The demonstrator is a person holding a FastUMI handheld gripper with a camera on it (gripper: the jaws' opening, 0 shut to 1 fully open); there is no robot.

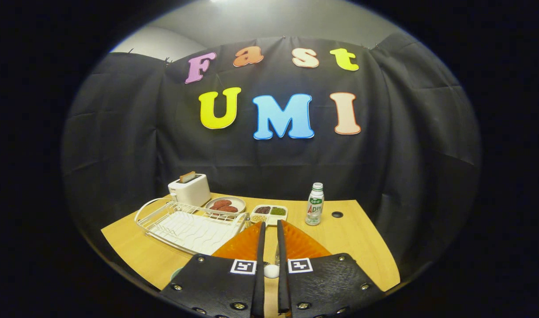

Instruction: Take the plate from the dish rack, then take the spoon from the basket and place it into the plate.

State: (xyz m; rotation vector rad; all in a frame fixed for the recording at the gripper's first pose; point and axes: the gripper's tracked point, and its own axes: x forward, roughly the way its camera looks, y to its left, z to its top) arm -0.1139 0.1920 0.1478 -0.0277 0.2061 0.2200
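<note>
Apparently the spoon step is in hand — the gripper [269, 229] has its fingers nearly together, a slim gap left, with a small white thing [271, 270] deep between them, perhaps the spoon, though I cannot tell. The dish rack [190, 225] stands bare of plates on the table [362, 238]. Next — lowering toward the plate, which I cannot place.

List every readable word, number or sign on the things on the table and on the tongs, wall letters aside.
Bottle label: print too small and blurred to read.
Tongs: two square black-and-white marker patterns, no words; the tips stand nearly together beside the dish rack.
Toaster: no text to be seen.
</note>
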